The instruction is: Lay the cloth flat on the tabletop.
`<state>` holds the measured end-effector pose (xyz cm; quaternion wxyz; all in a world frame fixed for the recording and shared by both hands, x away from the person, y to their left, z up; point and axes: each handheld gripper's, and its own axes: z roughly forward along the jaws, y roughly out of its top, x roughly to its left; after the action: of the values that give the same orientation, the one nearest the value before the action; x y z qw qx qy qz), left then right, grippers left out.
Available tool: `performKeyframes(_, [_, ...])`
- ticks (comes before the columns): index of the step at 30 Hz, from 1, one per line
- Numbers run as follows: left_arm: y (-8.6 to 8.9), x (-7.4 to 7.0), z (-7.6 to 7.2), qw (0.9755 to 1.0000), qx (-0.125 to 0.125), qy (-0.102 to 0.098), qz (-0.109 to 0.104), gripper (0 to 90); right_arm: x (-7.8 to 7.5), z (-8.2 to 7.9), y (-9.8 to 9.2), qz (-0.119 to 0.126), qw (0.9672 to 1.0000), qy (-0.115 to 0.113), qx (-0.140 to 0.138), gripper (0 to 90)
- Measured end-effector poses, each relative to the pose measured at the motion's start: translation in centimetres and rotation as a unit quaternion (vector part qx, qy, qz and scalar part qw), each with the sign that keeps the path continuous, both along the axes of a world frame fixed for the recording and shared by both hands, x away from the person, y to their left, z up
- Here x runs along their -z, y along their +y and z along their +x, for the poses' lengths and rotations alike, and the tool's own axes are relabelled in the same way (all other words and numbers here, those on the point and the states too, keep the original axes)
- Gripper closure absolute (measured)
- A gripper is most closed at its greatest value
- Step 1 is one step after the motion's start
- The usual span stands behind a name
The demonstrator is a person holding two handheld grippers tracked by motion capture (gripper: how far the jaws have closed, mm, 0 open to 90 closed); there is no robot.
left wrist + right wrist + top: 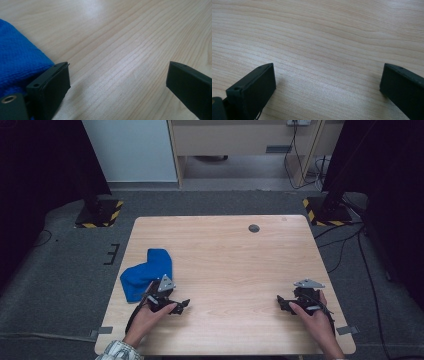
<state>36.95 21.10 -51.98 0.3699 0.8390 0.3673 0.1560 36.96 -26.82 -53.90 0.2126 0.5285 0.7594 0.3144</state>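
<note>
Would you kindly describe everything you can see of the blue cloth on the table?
The blue cloth is a bright blue fabric with a fine knitted or looped texture, seen close in the left gripper view. It lies crumpled and loosely folded, flat on the wooden table near its left edge, one lobe pointing away from the person. The left gripper sits just beside it with jaws open; one jaw lies along its edge, though contact is unclear.

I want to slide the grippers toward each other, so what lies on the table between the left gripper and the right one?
Nothing: between the left gripper and the right gripper the high view shows only bare wooden table. The blue cloth lies outside that stretch, beside the left gripper.
</note>
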Motion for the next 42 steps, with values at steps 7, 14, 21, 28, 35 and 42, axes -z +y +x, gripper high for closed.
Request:
performKeyframes(7, [1.1,-1.7,-0.4,0.9994,-0.01,-0.028,-0.019,4.6,0.0,0.0,0.0,0.0,1.0,0.0,0.0,0.4])
performKeyframes(14, [3.3,-3.7,0.7,0.9962,-0.055,-0.06,-0.03,6.4,0.0,0.0,0.0,-0.001,1.0,-0.001,0.0,0.4])
performKeyframes(21, [6.3,-3.9,3.6,0.9941,-0.095,-0.052,-0.01,6.7,0.0,0.0,0.0,-0.001,1.0,-0.001,0.0,0.4])
performKeyframes(28, [7.7,-1.1,5.6,0.9909,-0.132,-0.009,0.026,6.6,0.0,0.0,0.0,-0.001,1.0,-0.001,0.0,0.4])
performKeyframes(35, [8.6,1.3,6.0,0.9881,-0.151,0.028,-0.004,6.4,0.0,0.0,0.0,-0.001,1.0,-0.001,0.0,0.4])
performKeyframes(42, [8.8,1.3,4.9,0.9888,-0.149,-0.004,-0.001,40.5,0.0,0.0,0.0,-0.001,1.0,-0.001,0.001,0.4])
